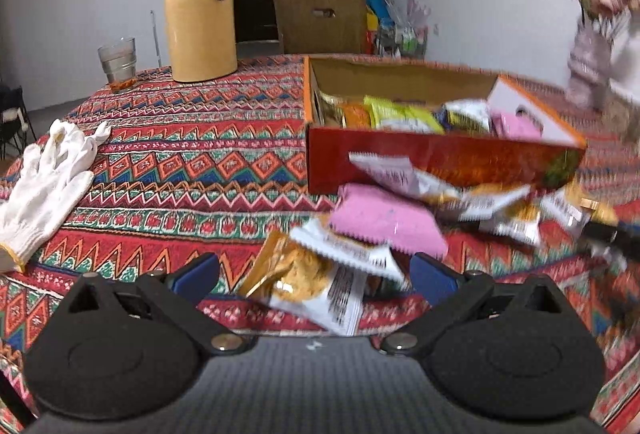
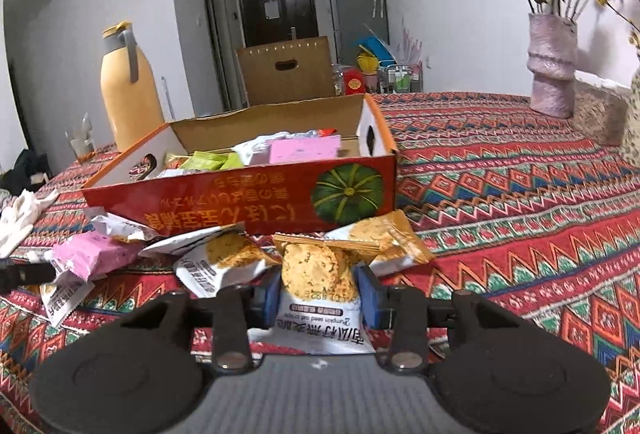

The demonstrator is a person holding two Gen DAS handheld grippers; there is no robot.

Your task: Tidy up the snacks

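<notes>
An open orange cardboard box (image 1: 440, 158) with a pumpkin print (image 2: 248, 194) stands on the patterned tablecloth and holds several snack packets. More packets lie loose in front of it: a pink one (image 1: 384, 218) (image 2: 96, 254) and several white-and-gold cookie packets (image 2: 224, 258). My left gripper (image 1: 316, 278) is open, its blue pads on either side of a cookie packet (image 1: 308, 282) lying on the cloth. My right gripper (image 2: 320, 294) is shut on a cookie packet (image 2: 318, 274), just in front of the box.
A yellow thermos jug (image 1: 200, 14) and a glass (image 1: 118, 64) stand at the far left. White gloves (image 1: 44, 190) lie at the left edge. A pink vase with flowers (image 2: 552, 62) stands at the far right. A cardboard carton (image 2: 286, 68) stands beyond the table.
</notes>
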